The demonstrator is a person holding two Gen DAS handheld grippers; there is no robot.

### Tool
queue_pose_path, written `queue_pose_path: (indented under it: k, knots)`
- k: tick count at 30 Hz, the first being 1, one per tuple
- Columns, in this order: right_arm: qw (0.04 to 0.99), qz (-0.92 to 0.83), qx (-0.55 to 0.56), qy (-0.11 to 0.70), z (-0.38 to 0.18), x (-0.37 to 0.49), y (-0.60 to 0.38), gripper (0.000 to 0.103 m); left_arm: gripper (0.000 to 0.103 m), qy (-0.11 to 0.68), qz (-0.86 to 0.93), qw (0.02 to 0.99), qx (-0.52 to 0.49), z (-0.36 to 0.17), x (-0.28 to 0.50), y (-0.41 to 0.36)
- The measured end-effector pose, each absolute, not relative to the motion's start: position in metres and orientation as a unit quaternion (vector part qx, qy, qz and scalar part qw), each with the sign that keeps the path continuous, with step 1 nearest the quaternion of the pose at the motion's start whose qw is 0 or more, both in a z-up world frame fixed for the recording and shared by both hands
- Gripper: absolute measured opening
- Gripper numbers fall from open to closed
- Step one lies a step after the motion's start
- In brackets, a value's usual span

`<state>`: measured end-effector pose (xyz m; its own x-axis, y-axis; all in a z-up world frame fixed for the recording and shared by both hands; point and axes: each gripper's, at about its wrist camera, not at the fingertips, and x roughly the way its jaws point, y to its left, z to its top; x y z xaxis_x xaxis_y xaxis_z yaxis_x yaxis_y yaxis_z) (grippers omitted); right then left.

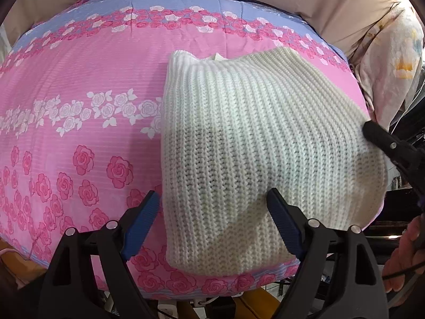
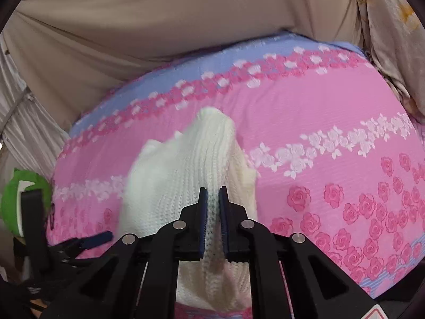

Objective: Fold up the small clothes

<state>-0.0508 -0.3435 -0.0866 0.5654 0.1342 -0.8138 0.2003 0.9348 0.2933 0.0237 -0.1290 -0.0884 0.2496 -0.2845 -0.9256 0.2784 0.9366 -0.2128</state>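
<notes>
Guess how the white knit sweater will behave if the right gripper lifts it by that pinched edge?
Probably floppy: the white knit sweater bunches and drapes around the right gripper, which is shut on a fold. Chunky ribbing suggests good grip on the ridged blue fingers. Likely to sag and partly unfold, since the left gripper is open.

Home setting, bedroom-like: work surface is a padded quilt (image 1: 79,79) printed with pink and white roses and a blue border, spread like bedding over a wooden frame (image 1: 16,265) that shows at its near edge. Beige sheets (image 2: 159,26) hang draped behind as a backdrop, with a pale floral curtain (image 1: 393,66) at the right side. A green plush-looking thing (image 2: 16,194) sits at the quilt's left edge; cannot tell what it is
</notes>
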Motion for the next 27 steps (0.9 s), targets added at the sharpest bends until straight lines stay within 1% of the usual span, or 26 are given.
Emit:
queue_pose_path:
  k: [1,2,3,4,5,6,8,11,13,18,19,21,22,23,24,26,27]
  knots:
    - [0.849,-0.03,0.17,0.499,-0.111,-0.045,-0.347,0.01,0.081,0.588,-0.176,0.79,0.0,-0.09,0.024,-0.129]
    - [0.826,-0.044,0.167,0.536,-0.14,-0.041,-0.352,0.016,0.081,0.591,-0.172,0.788,0.0,-0.094,0.025,-0.129]
    - [0.823,-0.049,0.185,0.534,-0.146,-0.047,-0.354,0.022,0.081,0.594,-0.171,0.786,-0.001,-0.095,0.025,-0.129]
    - [0.828,-0.052,0.212,0.517,-0.139,-0.054,-0.359,0.025,0.081,0.598,-0.171,0.783,-0.004,-0.096,0.026,-0.128]
    - [0.831,-0.053,0.227,0.506,-0.131,-0.059,-0.362,0.039,0.081,0.598,-0.173,0.783,-0.008,-0.095,0.026,-0.127]
    - [0.836,-0.059,0.233,0.494,-0.121,-0.064,-0.363,0.057,0.081,0.591,-0.179,0.786,-0.026,-0.091,0.026,-0.122]
    - [0.846,-0.058,0.23,0.478,-0.115,-0.072,-0.364,0.068,0.081,0.58,-0.191,0.788,-0.074,-0.087,0.031,-0.112]
    - [0.818,-0.028,0.25,0.517,-0.14,-0.065,-0.362,0.07,0.083,0.593,-0.195,0.772,-0.116,-0.095,0.044,-0.107]
    - [0.791,-0.006,0.297,0.534,-0.162,-0.06,-0.362,0.071,0.084,0.603,-0.196,0.762,-0.13,-0.107,0.056,-0.106]
    - [0.755,0.025,0.395,0.523,-0.197,-0.051,-0.37,0.081,0.089,0.63,-0.209,0.731,-0.157,-0.14,0.07,-0.111]
    - [0.754,0.03,0.407,0.515,-0.198,-0.049,-0.372,0.083,0.09,0.635,-0.209,0.726,-0.163,-0.146,0.073,-0.112]
    - [0.751,0.033,0.413,0.513,-0.199,-0.045,-0.373,0.082,0.09,0.643,-0.211,0.713,-0.182,-0.154,0.078,-0.112]
    - [0.752,0.033,0.412,0.514,-0.199,-0.043,-0.373,0.078,0.088,0.647,-0.211,0.708,-0.189,-0.156,0.079,-0.113]
    - [0.751,0.039,0.412,0.515,-0.199,-0.04,-0.372,0.064,0.082,0.649,-0.214,0.704,-0.193,-0.154,0.08,-0.114]
    - [0.747,0.047,0.419,0.514,-0.2,-0.036,-0.371,0.058,0.079,0.649,-0.215,0.705,-0.188,-0.151,0.079,-0.115]
    - [0.752,0.046,0.416,0.51,-0.193,-0.035,-0.37,0.049,0.066,0.649,-0.216,0.71,-0.167,-0.142,0.077,-0.121]
    - [0.757,0.044,0.411,0.506,-0.187,-0.037,-0.369,0.048,0.062,0.649,-0.217,0.711,-0.16,-0.136,0.077,-0.124]
